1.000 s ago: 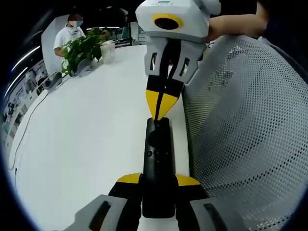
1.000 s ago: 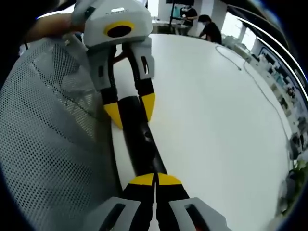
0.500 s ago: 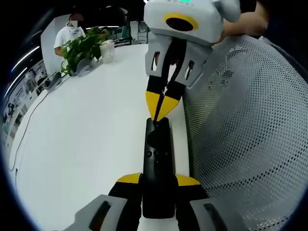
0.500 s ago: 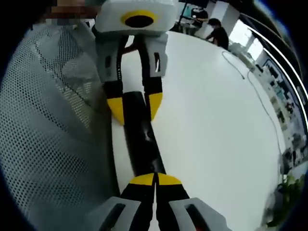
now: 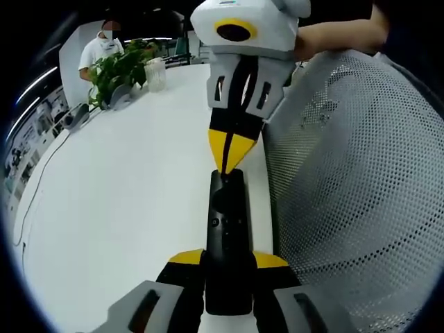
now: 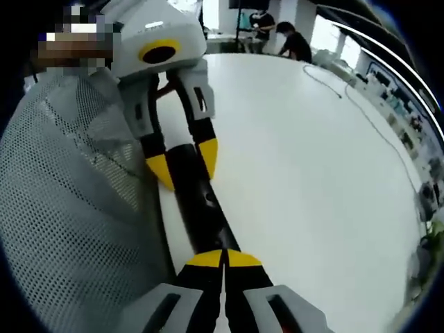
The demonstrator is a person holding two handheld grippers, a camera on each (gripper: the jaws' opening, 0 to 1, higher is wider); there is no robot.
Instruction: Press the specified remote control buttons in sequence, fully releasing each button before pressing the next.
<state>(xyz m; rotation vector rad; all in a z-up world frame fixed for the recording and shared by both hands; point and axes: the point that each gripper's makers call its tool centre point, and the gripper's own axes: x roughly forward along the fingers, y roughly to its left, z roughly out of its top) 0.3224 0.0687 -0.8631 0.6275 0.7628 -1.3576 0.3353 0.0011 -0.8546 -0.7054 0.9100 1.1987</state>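
Remote control lies on white table by its edge, next to grey mesh chair back. Vs half a second ago: right gripper sits slightly lower and more upright over the remote's far end; remote unmoved. Left gripper clamps the remote's near end between its yellow-tipped jaws, held from both sides. Right gripper comes in from opposite, jaws closed together, tip touching the remote's top face near the far end. In right gripper view, tips meet over the remote. Plant far back on table.
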